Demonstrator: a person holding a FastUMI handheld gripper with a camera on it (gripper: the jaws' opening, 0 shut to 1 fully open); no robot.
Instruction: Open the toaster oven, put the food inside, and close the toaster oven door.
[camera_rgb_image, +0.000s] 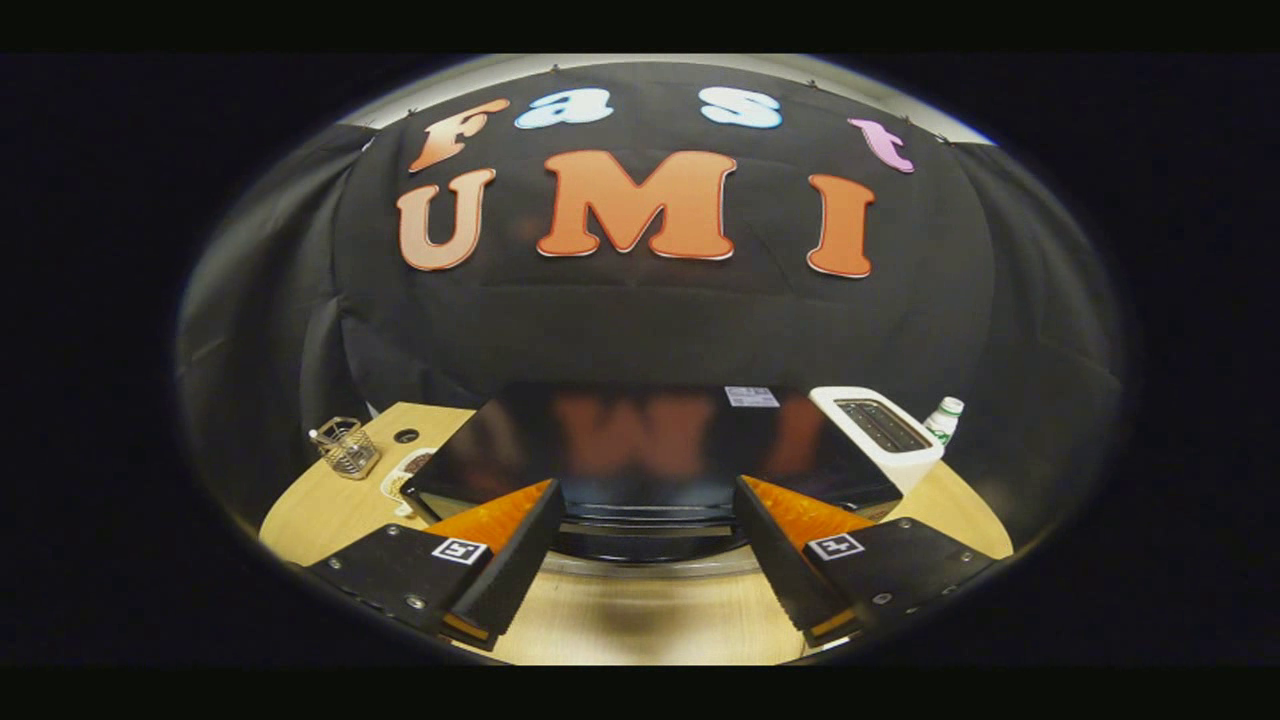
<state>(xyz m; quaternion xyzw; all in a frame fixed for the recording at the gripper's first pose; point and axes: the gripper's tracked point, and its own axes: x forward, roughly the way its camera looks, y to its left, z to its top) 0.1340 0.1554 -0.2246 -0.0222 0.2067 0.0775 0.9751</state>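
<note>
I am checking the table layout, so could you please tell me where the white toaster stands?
In the gripper view, the white toaster stands on the wooden table just right of the black toaster oven, beside a small bottle, beyond the open tongs.

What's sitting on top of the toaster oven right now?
The toaster oven top carries only a small white label near its back edge, plus a reflection of the wall. The open hand-held gripper faces its front; the inside cannot be seen from here.

Fisheye view along hand-held gripper (645, 560) fingers; close above toaster oven (650, 450); facing booth wall
</note>
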